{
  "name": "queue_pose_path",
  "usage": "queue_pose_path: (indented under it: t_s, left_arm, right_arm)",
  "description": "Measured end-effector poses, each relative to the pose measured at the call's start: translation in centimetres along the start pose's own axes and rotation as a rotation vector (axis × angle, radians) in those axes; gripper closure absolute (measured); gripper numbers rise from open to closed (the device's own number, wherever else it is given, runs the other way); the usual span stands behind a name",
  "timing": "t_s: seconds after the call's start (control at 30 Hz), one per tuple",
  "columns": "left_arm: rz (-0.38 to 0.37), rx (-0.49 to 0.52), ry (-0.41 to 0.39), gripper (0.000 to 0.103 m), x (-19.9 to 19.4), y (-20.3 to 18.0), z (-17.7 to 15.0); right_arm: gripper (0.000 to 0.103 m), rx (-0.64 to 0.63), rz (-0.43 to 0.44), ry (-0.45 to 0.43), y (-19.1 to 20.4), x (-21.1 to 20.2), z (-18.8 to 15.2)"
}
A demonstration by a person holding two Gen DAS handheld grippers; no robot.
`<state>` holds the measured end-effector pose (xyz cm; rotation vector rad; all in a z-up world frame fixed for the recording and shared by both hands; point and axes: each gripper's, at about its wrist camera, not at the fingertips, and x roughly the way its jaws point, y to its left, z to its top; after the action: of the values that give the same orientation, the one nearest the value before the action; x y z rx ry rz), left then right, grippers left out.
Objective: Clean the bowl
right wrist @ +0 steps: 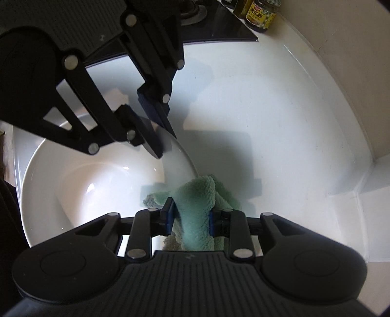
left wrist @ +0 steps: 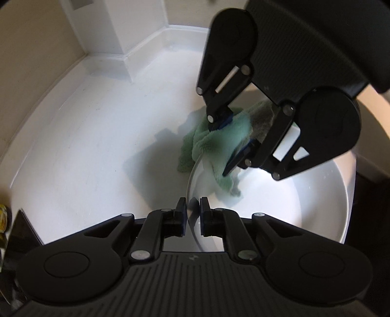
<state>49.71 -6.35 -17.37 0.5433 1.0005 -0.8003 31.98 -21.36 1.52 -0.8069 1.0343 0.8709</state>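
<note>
Left gripper (left wrist: pixel 193 214) clamped on rim of white bowl (left wrist: pixel 316 195), jaws pinching the thin edge from both sides. Right gripper (right wrist: pixel 191 217) clamped on green cloth (right wrist: pixel 197 209), jaws closed onto the bunched fabric. Bowl sitting on white table (left wrist: pixel 85 146), near its front edge. Cloth draped across the bowl rim, part hanging inside, part outside over the table. From right wrist view, left gripper (right wrist: pixel 162 139) gripping the rim on the far side, cloth just beside that spot but apart from it. Yellow-labelled jar (right wrist: pixel 262 14) at the back by the wall, next to a dark cooktop (right wrist: pixel 219 26).
</note>
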Motion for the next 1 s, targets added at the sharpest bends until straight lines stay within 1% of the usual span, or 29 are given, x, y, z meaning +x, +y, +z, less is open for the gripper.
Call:
queue_pose_path:
  t_s: [0.03, 0.07, 0.13, 0.23, 0.3, 0.37, 0.4, 0.43, 0.47, 0.53, 0.6, 0.7, 0.73, 0.8, 0.83, 0.93, 1.0]
  left_arm:
    - [0.006, -0.06, -0.002, 0.094, -0.3, 0.1, -0.4]
    - [0.014, -0.097, -0.002, 0.093, -1.1, -0.2, -0.9]
    - [0.048, -0.149, 0.001, 0.088, -1.5, -0.8, -1.7]
    - [0.057, -0.176, -0.005, 0.087, -1.7, -1.6, -2.5]
    - [0.055, -0.173, -0.008, 0.087, -1.2, -1.7, -2.3]
    - [0.045, -0.149, -0.002, 0.093, 0.2, -1.0, -1.4]
    - [0.037, -0.121, 0.006, 0.094, 1.0, -0.7, -0.6]
    - [0.034, -0.094, 0.011, 0.095, 0.7, -0.8, -0.6]
    - [0.028, -0.071, 0.014, 0.095, 0.3, -0.8, -0.7]
    - [0.005, 0.013, 0.02, 0.096, 0.9, -0.6, 0.2]
    - [-0.002, 0.086, 0.031, 0.095, 1.2, -1.0, 1.0]
    - [-0.003, 0.15, 0.045, 0.095, 1.8, -0.9, 2.0]
    - [-0.01, 0.16, 0.043, 0.095, 2.2, -0.8, 2.5]
    - [-0.036, 0.173, 0.027, 0.096, 2.8, -0.7, 3.3]
    - [-0.049, 0.172, 0.018, 0.096, 3.0, -0.8, 3.6]
    - [-0.039, 0.087, 0.009, 0.092, 3.5, -0.5, 4.0]
    - [-0.022, 0.022, 0.002, 0.088, 3.9, -0.1, 3.4]
  right_arm:
    - [0.082, 0.027, 0.009, -0.011, -0.2, -0.2, -0.3]
    - [0.083, 0.068, 0.019, -0.022, -0.3, -0.2, -0.3]
    - [0.085, 0.145, 0.035, -0.043, -0.5, -0.2, -0.4]
    - [0.085, 0.212, 0.025, -0.057, -0.5, -1.0, -2.1]
    - [0.086, 0.252, 0.023, -0.071, 0.0, -1.8, -3.5]
    - [0.086, 0.23, 0.02, -0.065, 1.2, -2.1, -3.9]
    - [0.086, 0.214, 0.022, -0.058, 2.0, -2.1, -4.1]
    - [0.086, 0.197, 0.035, -0.047, 2.5, -2.1, -4.2]
    - [0.085, 0.174, 0.057, -0.033, 2.5, -1.2, -3.2]
    - [0.084, 0.13, 0.1, -0.004, 2.2, 0.4, -1.6]
    - [0.082, 0.089, 0.121, 0.025, 0.4, 1.0, -2.0]
    - [0.081, -0.032, 0.084, 0.052, 0.5, 2.0, -0.1]
    - [0.081, -0.054, 0.063, 0.052, 0.8, 3.3, 1.8]
    - [0.081, -0.075, 0.037, 0.032, 1.3, 4.2, 3.5]
    - [0.081, -0.079, 0.04, 0.016, 1.3, 4.3, 4.0]
    - [0.081, -0.075, 0.055, 0.0, 1.4, 4.6, 4.8]
    - [0.082, -0.037, 0.064, -0.018, 0.9, 4.4, 4.4]
